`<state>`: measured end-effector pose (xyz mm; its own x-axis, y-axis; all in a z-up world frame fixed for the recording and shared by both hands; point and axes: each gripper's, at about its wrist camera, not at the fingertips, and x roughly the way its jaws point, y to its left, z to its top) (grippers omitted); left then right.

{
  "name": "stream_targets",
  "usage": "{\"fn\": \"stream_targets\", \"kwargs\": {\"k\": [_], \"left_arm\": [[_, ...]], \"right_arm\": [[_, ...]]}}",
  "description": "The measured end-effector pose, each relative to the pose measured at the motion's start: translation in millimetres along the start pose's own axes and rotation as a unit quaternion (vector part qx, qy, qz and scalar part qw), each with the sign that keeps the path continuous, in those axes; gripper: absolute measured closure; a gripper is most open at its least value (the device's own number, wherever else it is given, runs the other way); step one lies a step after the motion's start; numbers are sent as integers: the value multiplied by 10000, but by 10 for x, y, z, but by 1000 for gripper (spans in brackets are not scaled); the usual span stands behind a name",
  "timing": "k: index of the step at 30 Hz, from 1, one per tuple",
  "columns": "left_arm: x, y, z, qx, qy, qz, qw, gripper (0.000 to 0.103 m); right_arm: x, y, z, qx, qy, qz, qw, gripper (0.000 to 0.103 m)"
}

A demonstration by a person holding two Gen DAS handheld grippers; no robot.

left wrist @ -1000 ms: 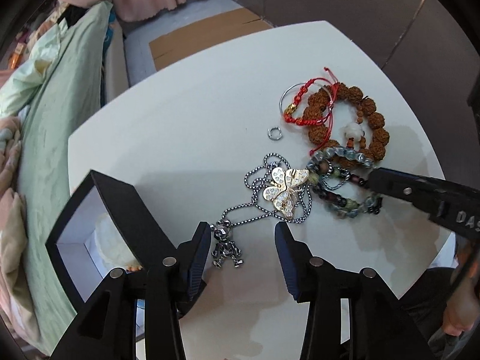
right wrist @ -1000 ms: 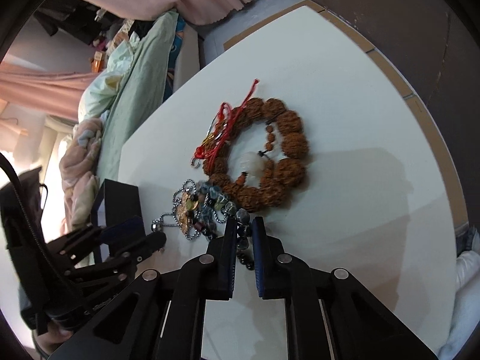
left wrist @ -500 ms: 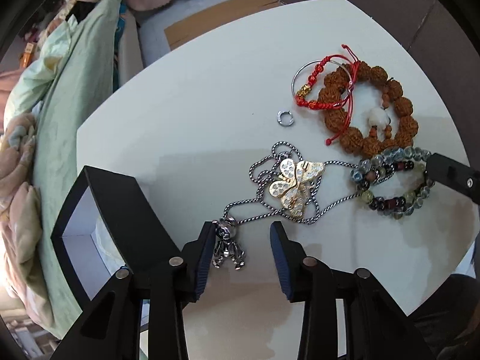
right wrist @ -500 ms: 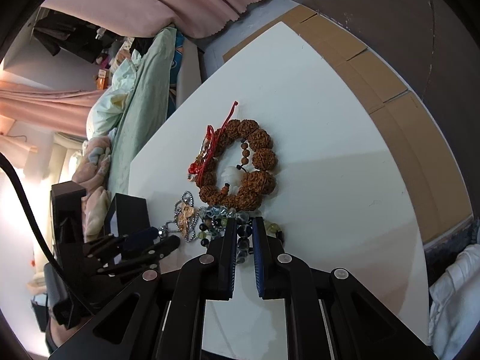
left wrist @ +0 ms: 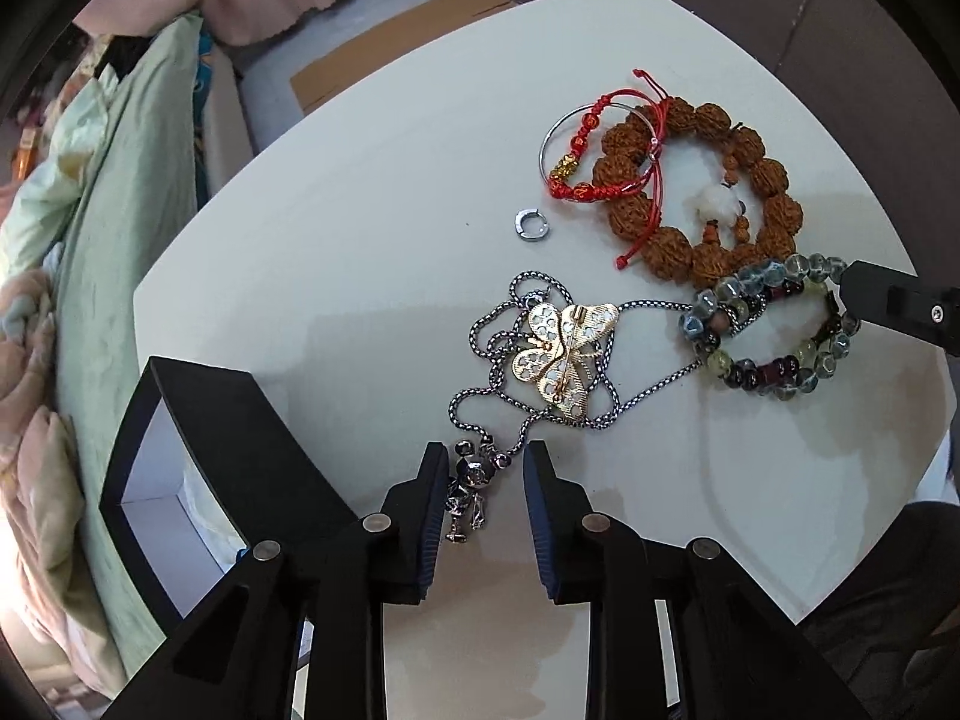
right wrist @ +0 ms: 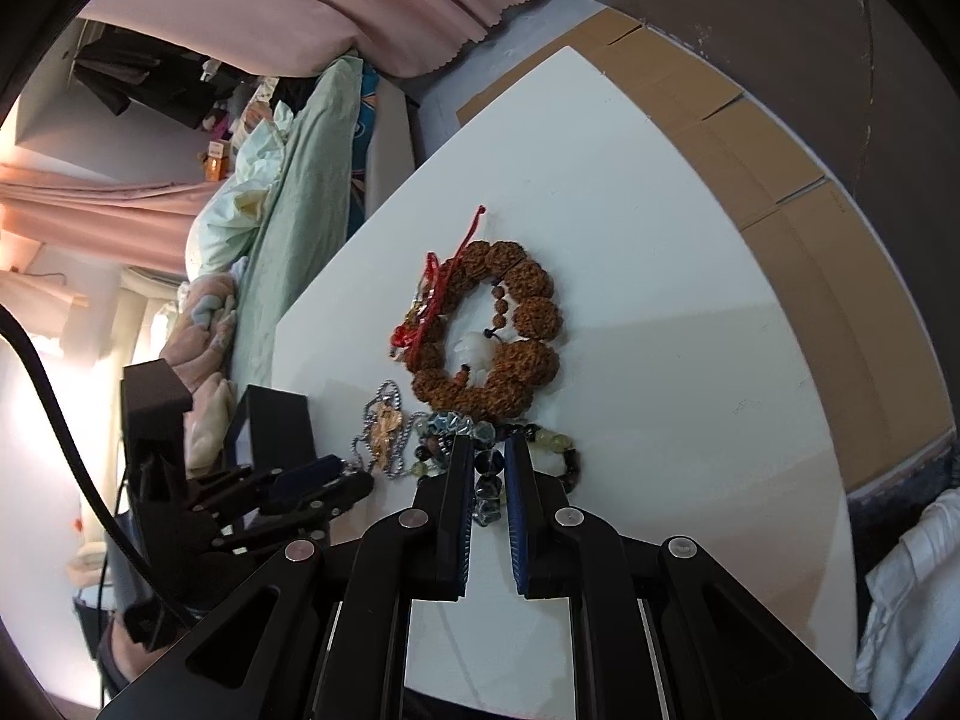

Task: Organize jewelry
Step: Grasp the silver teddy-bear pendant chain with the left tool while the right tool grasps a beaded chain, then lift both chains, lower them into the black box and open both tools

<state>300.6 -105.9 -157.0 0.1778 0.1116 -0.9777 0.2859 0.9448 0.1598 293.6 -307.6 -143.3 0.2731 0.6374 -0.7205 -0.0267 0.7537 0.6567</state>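
Observation:
On the white table (left wrist: 372,192) lie a silver chain necklace with a small figure pendant (left wrist: 474,480), a gold butterfly brooch (left wrist: 564,354), a glass bead bracelet (left wrist: 774,324), a brown seed bracelet (left wrist: 696,192), a red cord bracelet (left wrist: 600,162) and a small steel ring (left wrist: 531,223). My left gripper (left wrist: 480,468) is open with the figure pendant between its fingers. My right gripper (right wrist: 487,462) is shut on the glass bead bracelet (right wrist: 489,474); it also shows at the right edge of the left wrist view (left wrist: 888,306).
An open black jewelry box (left wrist: 198,456) with a white lining stands at the table's left front corner. A bed with green and pink bedding (left wrist: 90,240) runs along the table's left side. Cardboard (right wrist: 750,138) lies on the floor beyond the table.
My right gripper has pulled the glass bead bracelet away from the brown seed bracelet, dragging the chain out. My left gripper has narrowed around the figure pendant.

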Motion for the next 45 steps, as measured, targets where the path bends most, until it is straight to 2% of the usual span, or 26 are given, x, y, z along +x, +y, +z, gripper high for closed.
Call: {"fn": "stream_targets", "kwargs": {"k": [3, 5, 11, 17, 25, 35, 45], "left_arm": [[-15, -16, -62, 0, -60, -112, 9999, 76], [-26, 8, -119, -150, -103, -295, 9994, 83], [-98, 80, -216, -254, -427, -433, 9978, 83], [-456, 231, -275, -474, -911, -596, 9929, 83], [-966, 499, -378, -781, -1556, -808, 9814, 83], [-1733, 848, -481, -918, -2345, -691, 9653, 84], [-2508, 1048, -549, -949, -3010, -358, 9482, 84]], "right_arm": [[-7, 12, -12, 57, 11, 161, 9999, 91], [-29, 31, -27, 75, 3, 281, 9996, 91], [-140, 221, -86, -83, -171, 675, 9975, 91], [-266, 420, -106, -249, -407, 1022, 9936, 91], [-301, 732, -121, -423, -665, 1388, 9872, 91], [-126, 1088, -137, -580, -838, 1824, 9779, 91], [-133, 1345, -192, -773, -1061, 2342, 9633, 91]]}}
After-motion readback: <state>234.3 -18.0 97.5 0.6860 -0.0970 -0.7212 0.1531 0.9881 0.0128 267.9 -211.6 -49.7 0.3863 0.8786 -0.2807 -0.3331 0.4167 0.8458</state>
